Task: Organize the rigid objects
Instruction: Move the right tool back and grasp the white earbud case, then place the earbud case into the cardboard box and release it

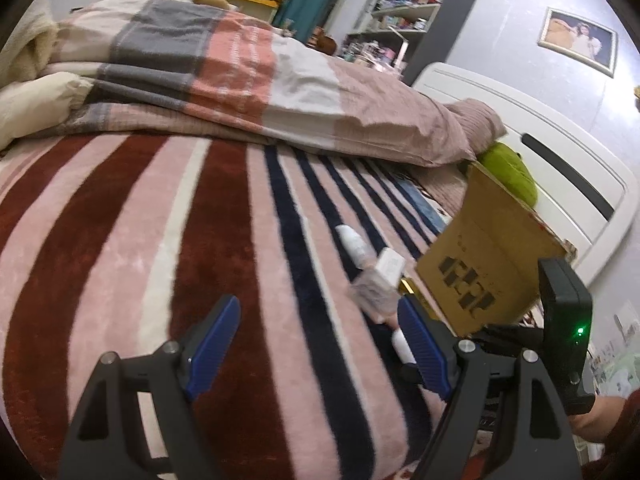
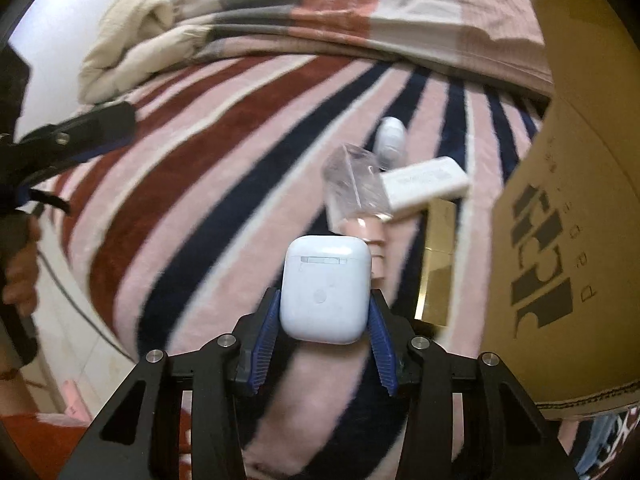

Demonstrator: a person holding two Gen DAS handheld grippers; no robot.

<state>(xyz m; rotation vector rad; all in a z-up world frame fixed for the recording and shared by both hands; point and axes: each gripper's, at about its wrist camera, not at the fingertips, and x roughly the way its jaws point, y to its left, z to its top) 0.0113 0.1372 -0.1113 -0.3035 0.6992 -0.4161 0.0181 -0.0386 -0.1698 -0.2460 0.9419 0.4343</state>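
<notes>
Behind white earbud case in right tongs, pink item half-hidden, blurred

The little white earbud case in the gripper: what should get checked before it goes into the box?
1. Right gripper closed on the small white rounded earbud case: ok, a blue pad on each side.
2. Case sits straight in the grip: ok, upright, hinge side facing the camera.
3. Brown cardboard box close by: ok, just right of the case.
4. Box opening free: cannot tell, only its printed side shows.
5. Left gripper out of the way: ok, open and empty over the striped blanket.
6. Other items left: not ok, a clear plastic box and a white flat bar lie on the blanket.
</notes>
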